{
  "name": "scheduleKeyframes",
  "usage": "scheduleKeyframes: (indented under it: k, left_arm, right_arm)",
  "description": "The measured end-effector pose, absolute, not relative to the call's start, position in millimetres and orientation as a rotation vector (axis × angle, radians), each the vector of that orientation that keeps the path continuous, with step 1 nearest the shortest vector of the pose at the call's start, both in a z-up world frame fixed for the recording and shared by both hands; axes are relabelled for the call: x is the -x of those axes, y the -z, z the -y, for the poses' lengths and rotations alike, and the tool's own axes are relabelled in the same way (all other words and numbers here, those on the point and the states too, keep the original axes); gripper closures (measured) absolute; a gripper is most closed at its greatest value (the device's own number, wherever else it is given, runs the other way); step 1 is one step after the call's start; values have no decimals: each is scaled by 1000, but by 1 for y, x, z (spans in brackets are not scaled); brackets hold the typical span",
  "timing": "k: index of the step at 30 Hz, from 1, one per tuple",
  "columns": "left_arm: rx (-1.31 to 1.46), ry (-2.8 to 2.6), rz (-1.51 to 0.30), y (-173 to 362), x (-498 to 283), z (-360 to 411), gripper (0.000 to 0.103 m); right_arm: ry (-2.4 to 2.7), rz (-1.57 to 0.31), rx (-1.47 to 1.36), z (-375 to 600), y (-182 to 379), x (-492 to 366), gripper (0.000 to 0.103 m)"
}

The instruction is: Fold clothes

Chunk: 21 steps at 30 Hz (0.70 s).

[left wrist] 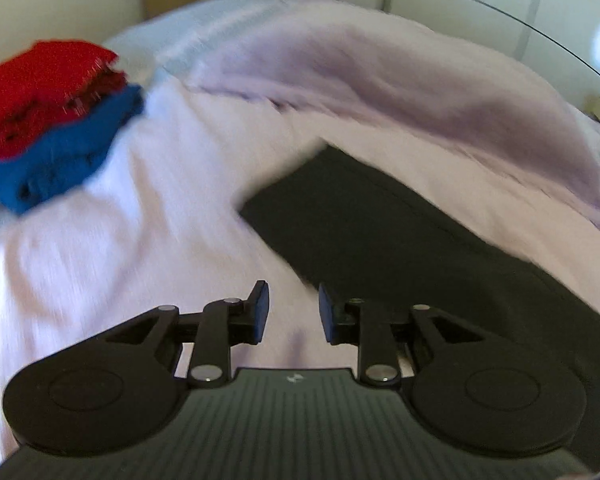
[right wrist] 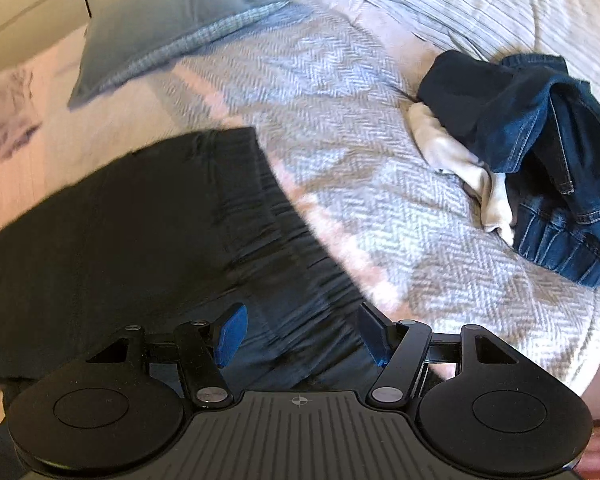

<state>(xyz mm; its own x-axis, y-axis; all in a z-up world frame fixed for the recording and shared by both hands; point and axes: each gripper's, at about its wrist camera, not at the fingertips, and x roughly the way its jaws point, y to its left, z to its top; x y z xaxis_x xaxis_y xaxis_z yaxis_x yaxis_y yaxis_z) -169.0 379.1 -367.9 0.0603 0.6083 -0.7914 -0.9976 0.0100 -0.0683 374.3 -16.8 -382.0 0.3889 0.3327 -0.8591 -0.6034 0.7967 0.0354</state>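
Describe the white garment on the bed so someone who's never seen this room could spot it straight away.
Start from the bed's grey-and-white herringbone blanket in the right wrist view. Toward its right side lies a crumpled heap of dark blue denim jeans. The small cream-white crumpled cloth pokes out from under the jeans' left edge, the only pale, plain piece beside the dark denim.

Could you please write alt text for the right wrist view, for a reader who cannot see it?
The right gripper hangs open, holding nothing, above a dark garment spread on a bed with a herringbone blanket. A crumpled pair of blue jeans lies on a white garment at the right, and a grey-blue pillow sits at the upper left.
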Motion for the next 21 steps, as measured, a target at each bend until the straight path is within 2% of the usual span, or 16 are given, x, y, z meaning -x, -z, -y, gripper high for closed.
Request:
scheduleKeyframes:
  k: [5, 14, 15, 16, 17, 19, 21]
  left_arm:
    - [868, -1295, -663, 366, 127, -315, 80]
    - [1042, -1158, -611, 364, 84, -232, 80]
    - [1043, -1160, -620, 364, 83, -224, 80]
    - [1046, -1165, -626, 364, 82, -217, 80]
    - [1052, -1171, -629, 365, 82, -212, 81]
    - [1064, -1181, -626, 366, 80, -202, 81]
    - [1072, -1189, -623, 365, 77, -192, 81]
  right_arm:
    - [-856, -1014, 189, 42, 385, -411, 39]
    - [-1255, -1233, 77, 30, 433, -482, 40]
    - [-1283, -1256, 44, 28, 439, -489, 64]
    - [-1301, -1281, 5, 25, 444, -495, 73]
    - [-1287, -1297, -8, 22, 447, -501, 86]
    - [-1295, -1308, -13, 17, 452, -506, 95]
    - [-1316, -1249, 46, 15, 444, -501, 99]
